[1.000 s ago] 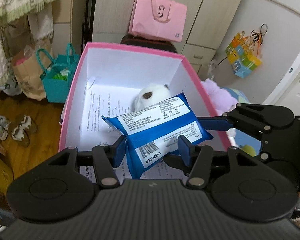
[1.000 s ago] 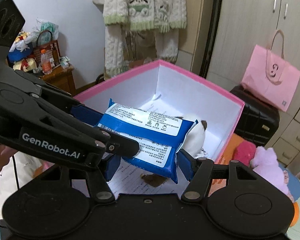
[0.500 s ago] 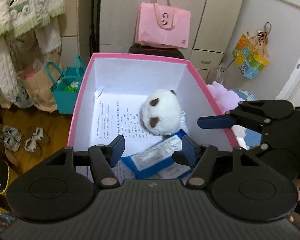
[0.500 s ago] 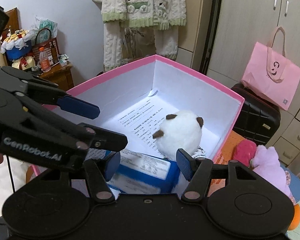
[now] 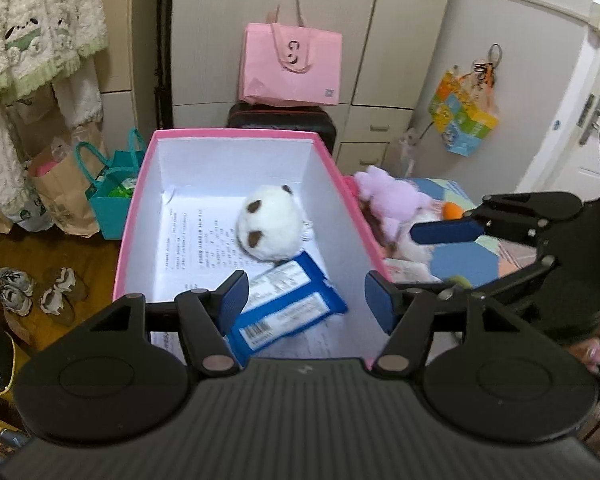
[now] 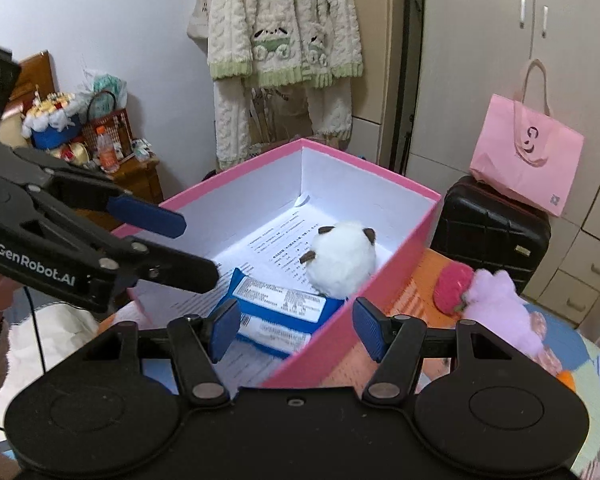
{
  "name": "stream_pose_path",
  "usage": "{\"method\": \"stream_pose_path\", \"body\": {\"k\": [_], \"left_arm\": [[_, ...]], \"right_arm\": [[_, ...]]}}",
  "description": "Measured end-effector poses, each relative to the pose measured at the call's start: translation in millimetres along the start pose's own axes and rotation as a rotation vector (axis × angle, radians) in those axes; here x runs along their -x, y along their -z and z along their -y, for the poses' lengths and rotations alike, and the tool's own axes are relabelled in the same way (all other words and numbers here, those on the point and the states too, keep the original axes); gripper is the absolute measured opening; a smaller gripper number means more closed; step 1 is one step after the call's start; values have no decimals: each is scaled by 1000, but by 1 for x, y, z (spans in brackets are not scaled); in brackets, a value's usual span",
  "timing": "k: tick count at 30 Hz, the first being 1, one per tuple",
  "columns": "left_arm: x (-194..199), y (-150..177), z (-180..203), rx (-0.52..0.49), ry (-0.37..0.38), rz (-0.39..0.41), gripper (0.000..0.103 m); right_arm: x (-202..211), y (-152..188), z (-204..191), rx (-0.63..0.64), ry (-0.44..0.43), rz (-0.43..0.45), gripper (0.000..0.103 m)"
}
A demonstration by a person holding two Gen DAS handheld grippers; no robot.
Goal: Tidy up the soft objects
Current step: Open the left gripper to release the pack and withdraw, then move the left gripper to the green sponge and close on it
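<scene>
Left tongs (image 5: 306,298): our blue pads stand wide apart and hold nothing, above the near end of the pink cardboard box with white inside (image 5: 134,216).
Right tongs (image 6: 296,330): also spread apart and empty, over the box's near right wall.
Blue plastic wipes pack with white labels (image 5: 286,306): it lies flat on the printed paper sheet (image 5: 198,240) in the box, touching the round white plush with brown ears (image 5: 270,228).
Purple plush toy (image 6: 504,312): it lies outside the box on the patchwork-covered table (image 6: 580,356), just beside a red strawberry plush (image 6: 452,286).
Handling: we judge it light, squashy and not fragile, its fur unlikely to slip.
Grip: we would pinch its thick body, not a thin limb.
</scene>
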State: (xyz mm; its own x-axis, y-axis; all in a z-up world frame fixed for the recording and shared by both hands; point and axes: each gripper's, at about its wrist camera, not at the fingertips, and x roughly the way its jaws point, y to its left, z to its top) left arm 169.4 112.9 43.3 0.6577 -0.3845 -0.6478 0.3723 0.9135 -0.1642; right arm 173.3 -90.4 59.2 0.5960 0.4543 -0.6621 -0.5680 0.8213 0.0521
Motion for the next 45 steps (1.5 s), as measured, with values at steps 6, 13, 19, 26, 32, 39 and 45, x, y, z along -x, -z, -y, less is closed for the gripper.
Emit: {"method": "stream_pose_path", "body": {"k": [6, 13, 19, 26, 32, 39, 45], "left_arm": [[21, 5, 30, -62, 37, 4, 64], [34, 11, 72, -153, 98, -8, 64], [23, 17, 107, -212, 139, -48, 64], [-10, 29, 128, -187, 250, -125, 64], [-41, 39, 144, -207, 260, -116, 64], [-69, 45, 154, -225, 300, -72, 63], [-101, 47, 160, -229, 272, -72, 63]], "right_arm": [[48, 21, 28, -66, -11, 14, 67], [78, 55, 65, -193, -66, 2, 67], [92, 87, 85, -224, -26, 17, 67], [101, 118, 107, -200, -12, 94, 67], [96, 139, 132, -180, 7, 183, 67], [87, 145, 140, -148, 188, 268, 67], [69, 143, 159, -136, 179, 272, 67]]}}
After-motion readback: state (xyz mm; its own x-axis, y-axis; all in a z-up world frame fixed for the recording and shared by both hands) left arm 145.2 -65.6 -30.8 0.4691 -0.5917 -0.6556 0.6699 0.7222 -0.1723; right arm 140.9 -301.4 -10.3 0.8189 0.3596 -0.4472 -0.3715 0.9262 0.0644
